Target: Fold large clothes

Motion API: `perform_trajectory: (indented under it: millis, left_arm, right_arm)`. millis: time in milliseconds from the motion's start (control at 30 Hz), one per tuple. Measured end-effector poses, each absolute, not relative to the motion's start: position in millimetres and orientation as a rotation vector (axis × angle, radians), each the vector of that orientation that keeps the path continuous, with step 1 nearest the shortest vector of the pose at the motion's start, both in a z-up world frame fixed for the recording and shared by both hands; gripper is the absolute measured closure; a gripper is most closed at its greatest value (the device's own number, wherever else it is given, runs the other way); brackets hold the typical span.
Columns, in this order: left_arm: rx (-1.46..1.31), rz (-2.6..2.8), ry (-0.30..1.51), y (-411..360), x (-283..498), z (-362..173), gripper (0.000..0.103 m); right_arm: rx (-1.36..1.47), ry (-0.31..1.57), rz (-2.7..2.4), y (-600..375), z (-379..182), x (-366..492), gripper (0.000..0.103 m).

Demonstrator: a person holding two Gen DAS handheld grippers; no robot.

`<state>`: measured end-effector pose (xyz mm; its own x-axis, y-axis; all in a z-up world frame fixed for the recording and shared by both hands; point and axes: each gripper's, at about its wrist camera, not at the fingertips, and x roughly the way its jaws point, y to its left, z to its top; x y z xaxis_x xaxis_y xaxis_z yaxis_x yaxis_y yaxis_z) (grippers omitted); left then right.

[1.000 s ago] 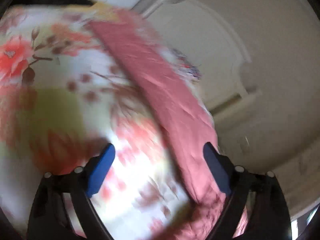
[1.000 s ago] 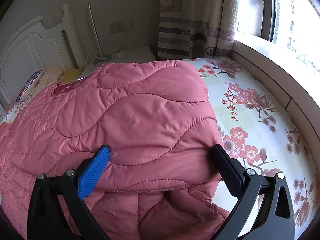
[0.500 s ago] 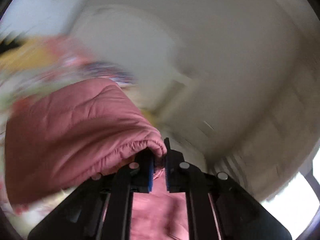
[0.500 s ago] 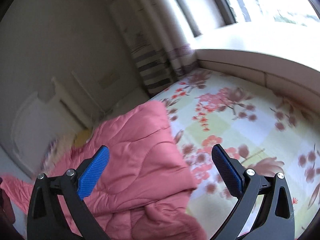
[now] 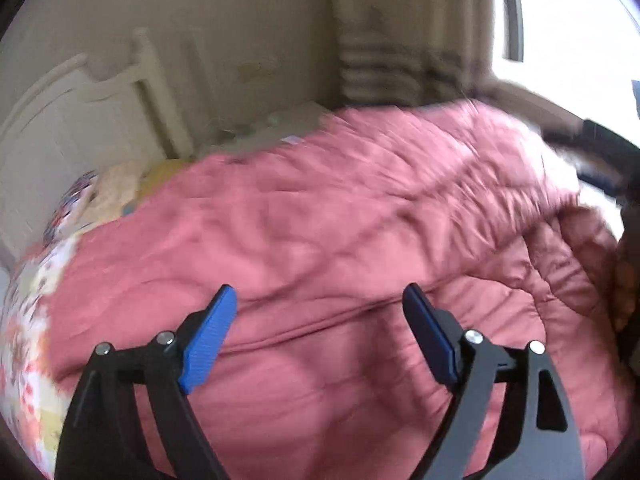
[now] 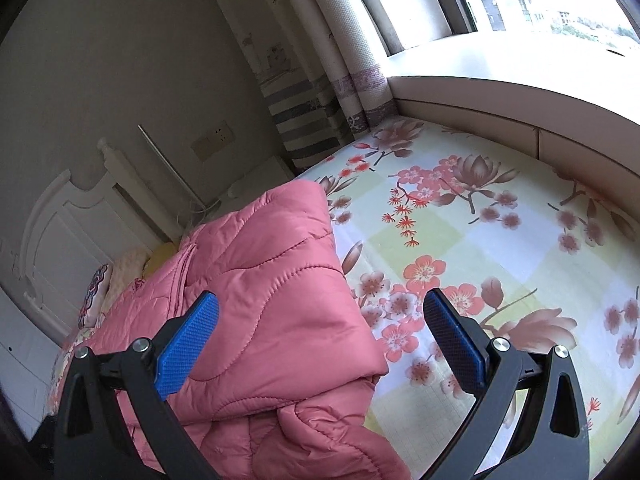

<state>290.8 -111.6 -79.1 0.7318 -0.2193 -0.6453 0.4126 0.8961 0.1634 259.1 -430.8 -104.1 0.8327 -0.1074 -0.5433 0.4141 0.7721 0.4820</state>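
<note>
**A:** ok so the pink quilted jacket is lying on the bed, on the floral sheet, bunched over toward the headboard side. Top layer is doubled over with a clean folded edge facing the open sheet. Anyone catch what just happened with the left side?

**B:** yeah, half a second ago the left gripper was pinched tight on a gathered cuff or hem of the jacket, carrying it across. Now its jaws have just been opening and stand wide apart, nothing between them, just hovering over the pink fabric. Looks to me like that piece got dropped onto the pile.

**A:** so a sleeve or flap laid in. And the right one?

**B:** right gripper is spread wide too, holding nothing. It sits above the jacket's near corner, same open stance as a second ago, though its view has swung toward the window.

**A:** so both tools are free. I'd guess one fold is done and the lumpy bottom edge near the camera needs tidying next.

**B:** probably. The left view is pretty blurred, so I can't tell how flat that flap landed.
</note>
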Motion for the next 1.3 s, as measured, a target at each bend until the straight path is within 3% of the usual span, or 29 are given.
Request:
perform_trajectory:
  millis: [100, 200, 267, 367, 467, 633, 833, 1067, 1100, 1133, 1200, 1300]
  left_arm:
    - [0.105, -0.246, 0.572, -41, 284, -46, 0.008]
    - [-0.155, -0.048, 0.566, 34, 280, -47, 0.008]
    - [-0.346, 0.061, 0.595, 82, 280, -59, 0.015]
    - [-0.423, 0.138, 0.678, 124, 283, -80, 0.030]
    - [-0.506, 0.096, 0.749, 133, 290, -105, 0.037]
    - [-0.489, 0.098, 0.730, 130, 283, -104, 0.035]
    - [-0.481, 0.088, 0.707, 127, 288, -99, 0.025]
    - [-0.474, 0.097, 0.709, 125, 286, -96, 0.020]
    - [-0.472, 0.097, 0.710, 125, 287, -97, 0.020]
    - [-0.470, 0.098, 0.713, 125, 288, -97, 0.020]
    - [-0.467, 0.097, 0.722, 124, 290, -98, 0.019]
    - [-0.466, 0.098, 0.728, 124, 291, -99, 0.019]
  right_arm:
    - [0.638, 0.514, -0.302, -432, -104, 257, 0.005]
    - [0.631, 0.515, -0.307, -432, -103, 258, 0.005]
    - [0.617, 0.513, -0.306, -430, -101, 259, 0.005]
    - [0.586, 0.489, -0.285, -424, -96, 257, 0.005]
    - [0.550, 0.438, -0.244, -415, -88, 251, 0.005]
    - [0.463, 0.465, -0.138, -388, -74, 261, 0.020]
    - [0.518, 0.721, 0.007, -348, -74, 309, 0.021]
    - [0.538, 0.755, -0.053, -328, -92, 357, 0.019]
    - [0.488, 0.744, -0.070, -321, -91, 360, 0.025]
    - [0.417, 0.737, -0.096, -313, -88, 362, 0.043]
    - [0.337, 0.732, -0.141, -305, -85, 360, 0.067]
    - [0.378, 0.691, -0.149, -315, -82, 342, 0.083]
